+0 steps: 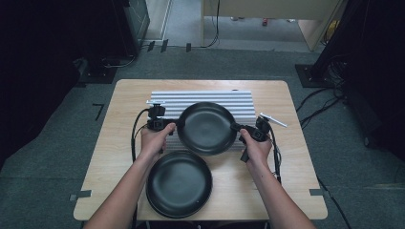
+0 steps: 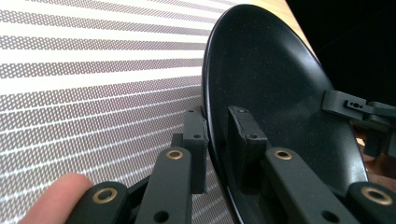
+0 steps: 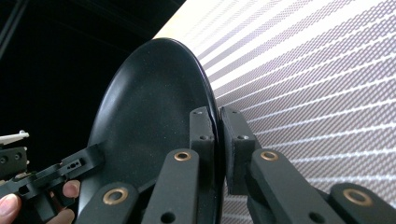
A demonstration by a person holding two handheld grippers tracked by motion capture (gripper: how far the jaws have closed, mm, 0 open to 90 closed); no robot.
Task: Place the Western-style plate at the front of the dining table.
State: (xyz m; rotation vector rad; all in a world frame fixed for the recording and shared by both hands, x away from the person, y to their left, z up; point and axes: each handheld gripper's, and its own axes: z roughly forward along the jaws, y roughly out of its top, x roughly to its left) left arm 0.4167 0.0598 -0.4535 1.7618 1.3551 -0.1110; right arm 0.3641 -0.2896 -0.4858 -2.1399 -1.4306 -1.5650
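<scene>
Nearest the high camera, two bare forearms were seen entering from the bottom edge, and between them a round black shallow plate (image 1: 179, 184) lay flat on the light wooden table (image 1: 291, 157). Beyond it, a second round black shallow plate (image 1: 207, 128) was held over the front edge of a ribbed silver metal rack (image 1: 200, 98), its hollow face turned upward. Being round, this plate had no long axis; the line between the two grips ran left to right across the table. The left gripper (image 1: 175, 125) was clamped on the plate's left rim, and the right gripper (image 1: 237, 128) on its right rim. In the left gripper view, the rim (image 2: 211, 140) was seen pinched edge-on between the two black jaws, with the right gripper (image 2: 348, 103) visible at the far rim. In the right gripper view, the same pinch on the plate (image 3: 149, 116) was recorded, with the left gripper (image 3: 70, 165) opposite. A small white rod (image 1: 273, 119) lay on the table near the right hand (image 1: 257, 149).
</scene>
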